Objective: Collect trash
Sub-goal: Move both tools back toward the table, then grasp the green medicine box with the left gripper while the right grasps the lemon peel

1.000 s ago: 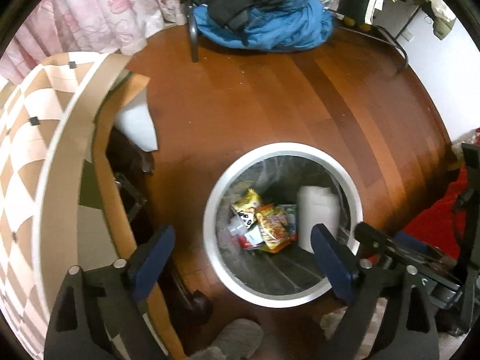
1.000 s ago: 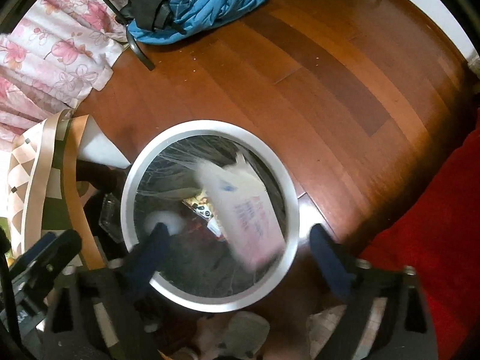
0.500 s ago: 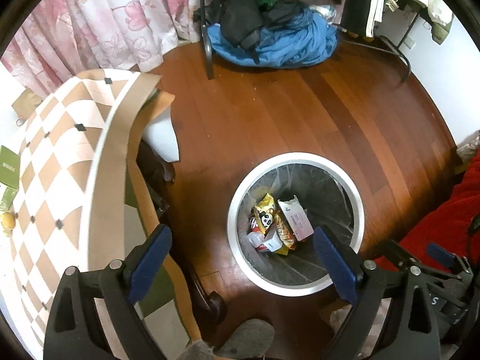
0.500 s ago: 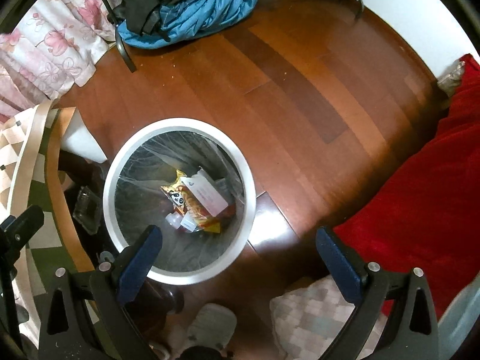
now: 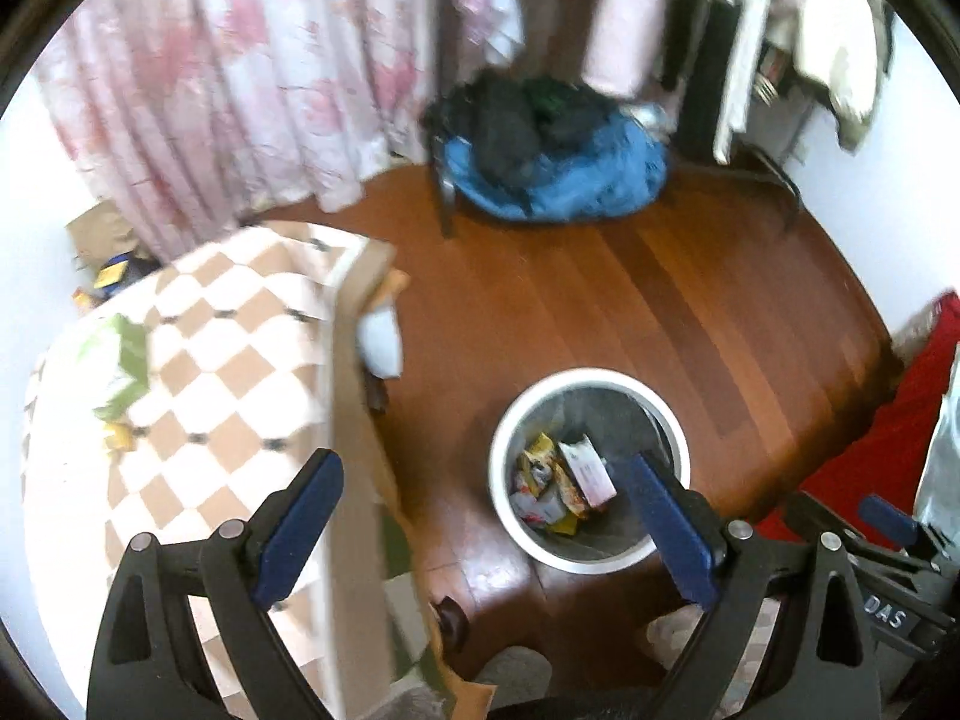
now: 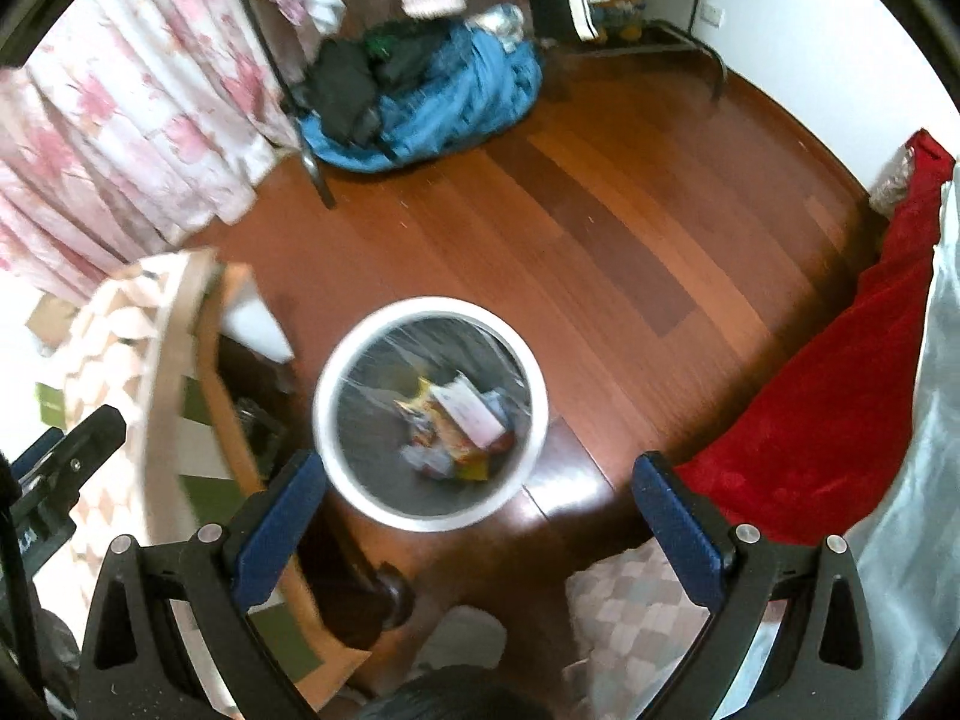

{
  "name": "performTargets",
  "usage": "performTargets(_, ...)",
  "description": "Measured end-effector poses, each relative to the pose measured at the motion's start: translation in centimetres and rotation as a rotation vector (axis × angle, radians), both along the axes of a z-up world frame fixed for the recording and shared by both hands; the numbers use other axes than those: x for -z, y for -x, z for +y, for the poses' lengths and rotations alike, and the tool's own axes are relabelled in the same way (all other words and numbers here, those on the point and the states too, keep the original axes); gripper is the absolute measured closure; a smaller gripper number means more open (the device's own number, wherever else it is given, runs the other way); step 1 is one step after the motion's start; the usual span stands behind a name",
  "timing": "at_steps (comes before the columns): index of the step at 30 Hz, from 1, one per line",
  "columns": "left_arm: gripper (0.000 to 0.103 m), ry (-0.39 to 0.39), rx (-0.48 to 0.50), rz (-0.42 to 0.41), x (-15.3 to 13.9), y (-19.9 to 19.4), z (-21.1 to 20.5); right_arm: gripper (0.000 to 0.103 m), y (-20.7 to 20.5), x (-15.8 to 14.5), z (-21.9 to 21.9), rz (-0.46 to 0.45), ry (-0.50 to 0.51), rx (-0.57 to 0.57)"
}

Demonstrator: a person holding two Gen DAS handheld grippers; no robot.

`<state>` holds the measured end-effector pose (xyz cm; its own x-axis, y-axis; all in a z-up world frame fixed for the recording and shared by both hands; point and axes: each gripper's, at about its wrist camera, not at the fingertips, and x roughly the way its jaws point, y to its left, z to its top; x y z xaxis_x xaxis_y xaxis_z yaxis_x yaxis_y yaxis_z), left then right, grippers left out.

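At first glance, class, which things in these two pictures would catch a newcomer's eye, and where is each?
The round white-rimmed trash bin stands on the reddish wooden floor, with colourful snack wrappers inside. Beyond it a heap of blue and black clothing lies by the pink floral curtain. Both the left gripper and right gripper are open and empty above the bin.

Bin [image 5: 591, 381]: on the floor [image 5: 630, 300], right of the table [image 5: 198, 372].
Wrappers [image 5: 561, 480]: inside the bin, heaped at its bottom.
Clothes pile [image 5: 552, 180]: on the floor behind the bin (near the curtain [image 5: 228, 90]).
Curtain: behind the table.
Blanket [image 6: 840, 372]: right of the bin.
Cushion [image 6: 636, 612]: on the floor before the blanket.
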<state>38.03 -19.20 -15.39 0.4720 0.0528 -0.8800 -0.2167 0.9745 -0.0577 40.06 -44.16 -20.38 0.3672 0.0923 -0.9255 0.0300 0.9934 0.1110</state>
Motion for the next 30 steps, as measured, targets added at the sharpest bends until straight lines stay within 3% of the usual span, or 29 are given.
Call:
performTargets(6, 0.006, -0.029, -0.141, -0.073, -4.0, 4.6, 8.1, 0.0, 2.2, -5.5, 6.6, -0.057, -0.075, -0.113)
performTargets(9, 0.006, -0.077, -0.226, -0.063, -3.7, 7.6, 13.1, 0.0, 3.2, -6.8, 12.0, -0.064, -0.11, -0.209)
performTargets(12, 0.006, -0.143, -0.328, -0.009, -1.2, 11.6, 19.4, 0.0, 4.3, -6.4, 18.2, -0.048, -0.145, -0.311)
performTargets(15, 0.006, -0.153, -0.408, 0.079, 2.8, 15.2, 24.4, 0.0, 5.6, -4.4, 25.2, 0.003, -0.183, -0.404)
performTargets(18, 0.006, -0.118, -0.505, 0.182, 7.8, 18.9, 29.7, 0.0, 6.6, -1.5, 31.8, 0.051, -0.222, -0.476)
performTargets(21, 0.006, -0.083, -0.568, 0.234, 11.1, 21.2, 33.1, 0.001, 7.2, 1.3, 38.3, 0.084, -0.228, -0.544)
performTargets(26, 0.006, -0.045, -0.636, 0.26, 13.6, 22.5, 37.4, 0.019, 6.2, 5.4, 48.0, 0.104, -0.179, -0.622)
performTargets(30, 0.006, -0.033, -0.661, 0.27, 14.4, 22.5, 39.9, 0.027, 5.0, 7.8, 52.5, 0.105, -0.123, -0.653)
